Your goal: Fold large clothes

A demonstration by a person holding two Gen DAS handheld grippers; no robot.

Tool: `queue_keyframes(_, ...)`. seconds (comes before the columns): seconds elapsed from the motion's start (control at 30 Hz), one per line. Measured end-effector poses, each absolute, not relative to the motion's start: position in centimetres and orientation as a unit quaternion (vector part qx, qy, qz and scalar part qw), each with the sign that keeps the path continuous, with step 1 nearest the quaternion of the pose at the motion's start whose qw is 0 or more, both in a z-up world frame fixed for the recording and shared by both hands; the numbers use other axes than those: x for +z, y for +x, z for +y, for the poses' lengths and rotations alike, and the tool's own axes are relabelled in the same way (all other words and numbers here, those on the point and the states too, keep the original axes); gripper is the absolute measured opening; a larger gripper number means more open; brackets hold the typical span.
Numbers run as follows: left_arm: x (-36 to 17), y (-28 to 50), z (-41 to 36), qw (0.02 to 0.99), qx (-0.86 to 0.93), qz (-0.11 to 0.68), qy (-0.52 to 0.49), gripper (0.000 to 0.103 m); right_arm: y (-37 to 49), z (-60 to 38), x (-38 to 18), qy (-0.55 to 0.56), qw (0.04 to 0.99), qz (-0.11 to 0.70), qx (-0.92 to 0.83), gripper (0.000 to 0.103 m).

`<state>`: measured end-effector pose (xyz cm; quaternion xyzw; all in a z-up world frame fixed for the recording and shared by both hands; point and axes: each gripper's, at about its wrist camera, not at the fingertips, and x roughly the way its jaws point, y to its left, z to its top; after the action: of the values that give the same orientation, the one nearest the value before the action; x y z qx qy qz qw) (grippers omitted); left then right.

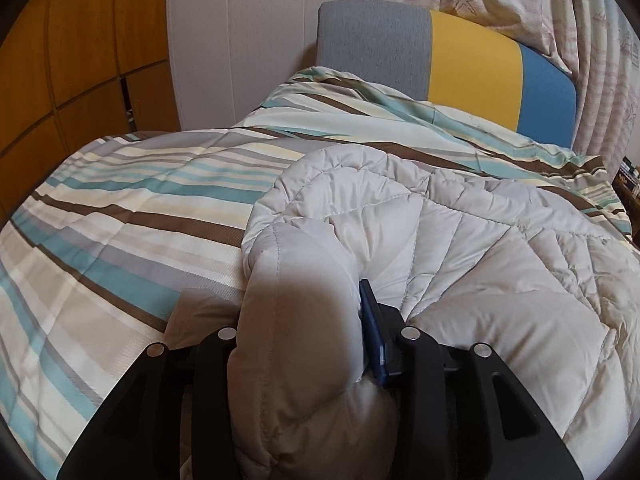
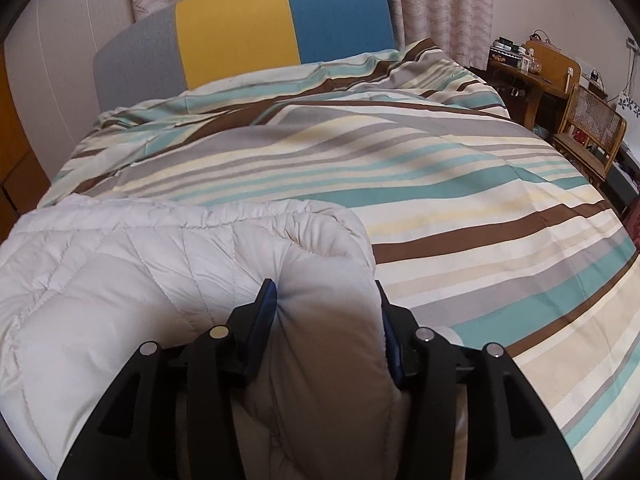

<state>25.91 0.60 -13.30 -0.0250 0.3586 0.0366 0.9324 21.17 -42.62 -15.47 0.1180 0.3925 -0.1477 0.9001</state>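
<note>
Both grippers clamped on quilted coat [image 1: 440,232]

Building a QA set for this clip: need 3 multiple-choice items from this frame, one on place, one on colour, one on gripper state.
1. Where does the quilted jacket lie?
A. on the striped bedspread
B. on the rattan chair
C. on the floor

2. What colours are the headboard panels?
A. red, green, white
B. grey, yellow, blue
C. all brown

3. What state are the left gripper and right gripper in?
A. both open and empty
B. only the left holds fabric
C. each shut on a fold of the jacket

Answers: 1 A, striped cloth shows around the jacket in both views. 2 B, the three panels sit side by side. 3 C, padded fabric fills the gap between each pair of fingers.
</note>
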Motion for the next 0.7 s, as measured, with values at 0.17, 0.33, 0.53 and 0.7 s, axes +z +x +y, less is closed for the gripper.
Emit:
queue_keyframes(0.17, -12.6, 25.4, -0.1, 0.932, 0.055, 0.360, -0.004, 0.066, 21.3, -42.7, -15.6, 0.117, 0.898, 0.398, -0.149, 0.050)
queue_keyframes(0.33, -8.5, 20.8, -0.4, 0.945, 0.087, 0.313, -0.023, 0.071, 21.2, -42.8, -15.5, 0.122, 0.897, 0.397, -0.149, 0.053)
queue_keyframes(0.53, -3.7, 15.6, -5.5, 0.975, 0.021, 0.216, -0.041, 0.071, 21.0, -43.0, -15.5, 0.126, 0.898, 0.394, -0.148, 0.054)
queue_keyframes(0.7, -5.7, 19.7, -11.5, 0.959, -0.033, 0.280, 0.014, 0.071, 20.8, -43.0, -15.4, 0.132, 0.899, 0.393, -0.145, 0.056)
